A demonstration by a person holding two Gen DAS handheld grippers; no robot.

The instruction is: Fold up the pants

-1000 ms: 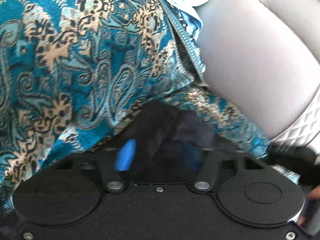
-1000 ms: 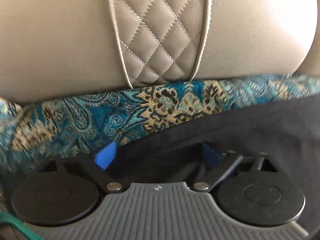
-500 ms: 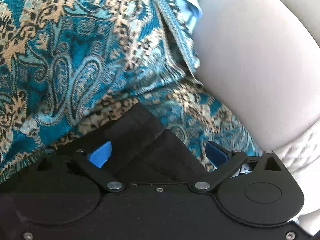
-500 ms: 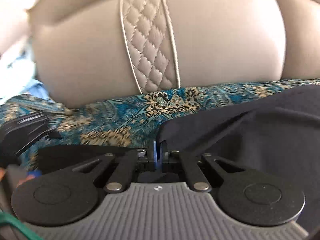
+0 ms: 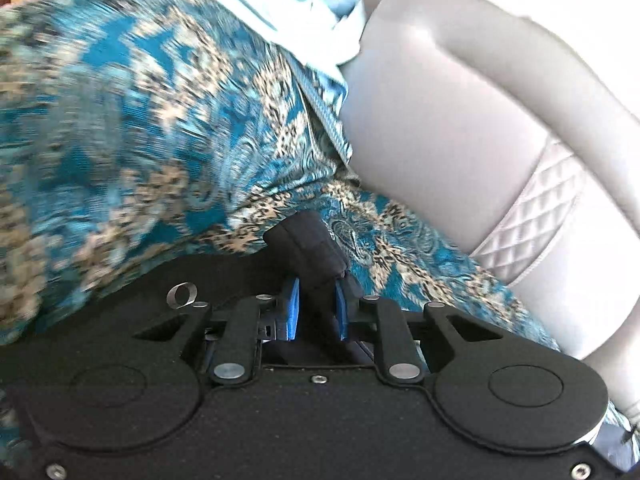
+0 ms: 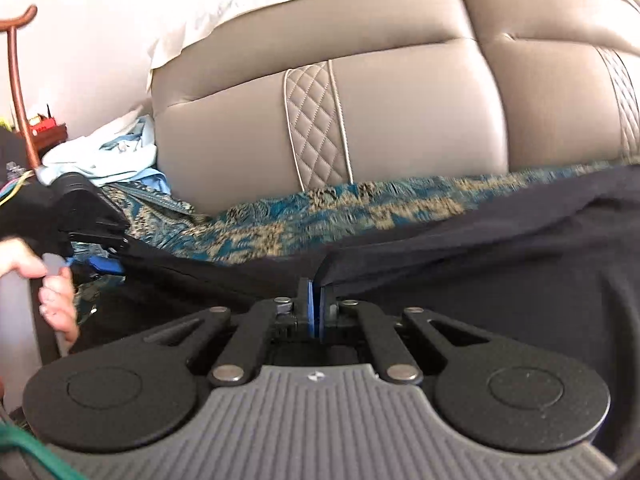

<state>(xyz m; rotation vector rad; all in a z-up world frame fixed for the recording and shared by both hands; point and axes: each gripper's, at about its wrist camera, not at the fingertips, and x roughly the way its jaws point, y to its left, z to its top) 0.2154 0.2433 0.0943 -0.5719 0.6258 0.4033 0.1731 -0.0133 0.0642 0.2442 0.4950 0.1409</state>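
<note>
Left wrist view. The left tongs (image 5: 316,308) are clenched on a bunched, rolled edge of the black pants (image 5: 308,244), which pokes forward just past the blue pads (image 5: 291,312). Ahead of and on both sides of the tongs lies a teal paisley cover (image 5: 140,120). Ahead and to the right rises the beige sofa backrest (image 5: 448,128), and pale blue clothing (image 5: 304,12) is heaped far ahead. This view shows only a small nub of the garment, and its surroundings are motion-blurred.

Right wrist view. The right tongs (image 6: 314,308) are pressed together on a thin edge of the pants (image 6: 500,248). From that edge the cloth spreads away to the right in broad loose folds and runs left as a taut band toward the left tongs (image 6: 102,262), held by the person's hand (image 6: 52,292). Beyond the cloth, the paisley cover (image 6: 280,220) meets the quilted backrest (image 6: 400,120).

Progress, as a judgement. Both edges appear secured and the cloth is stretched between the two tongs, but no finished fold is visible. The garment is still rumpled on the sofa seat, so the task seems early. Carrying the held edge over, laying it flat and any further folds remain to be done.
</note>
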